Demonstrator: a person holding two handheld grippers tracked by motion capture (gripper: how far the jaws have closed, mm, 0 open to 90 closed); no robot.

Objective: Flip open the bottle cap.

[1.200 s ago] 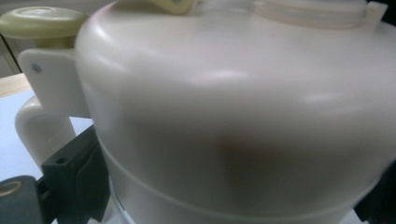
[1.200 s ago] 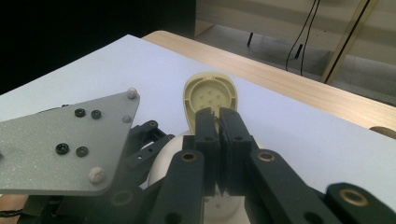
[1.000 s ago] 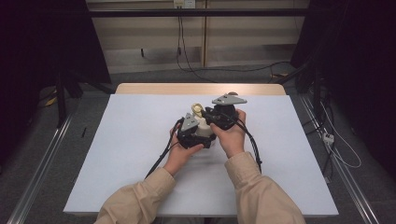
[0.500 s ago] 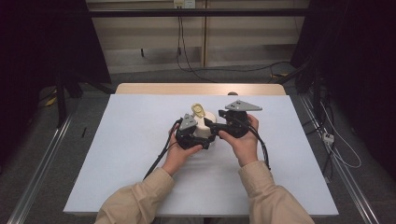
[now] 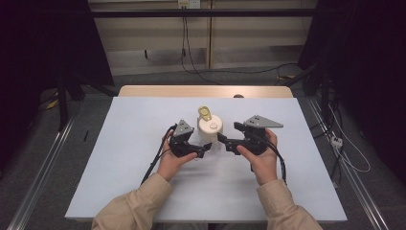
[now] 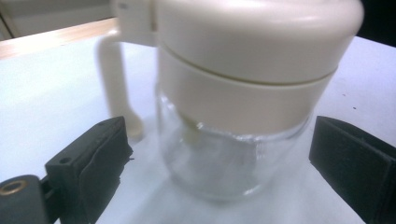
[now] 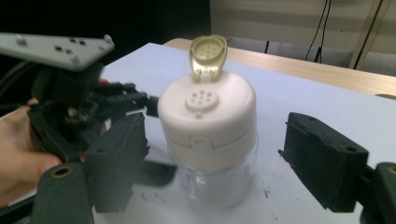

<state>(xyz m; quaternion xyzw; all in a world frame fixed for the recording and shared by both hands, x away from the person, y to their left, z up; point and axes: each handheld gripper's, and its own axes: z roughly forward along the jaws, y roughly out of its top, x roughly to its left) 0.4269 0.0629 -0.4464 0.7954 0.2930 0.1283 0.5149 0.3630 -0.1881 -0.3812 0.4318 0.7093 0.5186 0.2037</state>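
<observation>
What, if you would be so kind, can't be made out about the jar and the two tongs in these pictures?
- Contents of the clear glass jar with cream plastic shaker lid: the glass looks empty, but blur in both gripper views leaves this unsure.
- The jar's base in the high view: hidden behind the left tongs and right tongs.
- The cream handle-like piece in the left gripper view: blurred, its top cut off by the lid.

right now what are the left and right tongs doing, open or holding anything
Left tongs: open, jaws either side of the glass jar, not touching it.
Right tongs: open, holding nothing, the jar between its jaws.
</observation>
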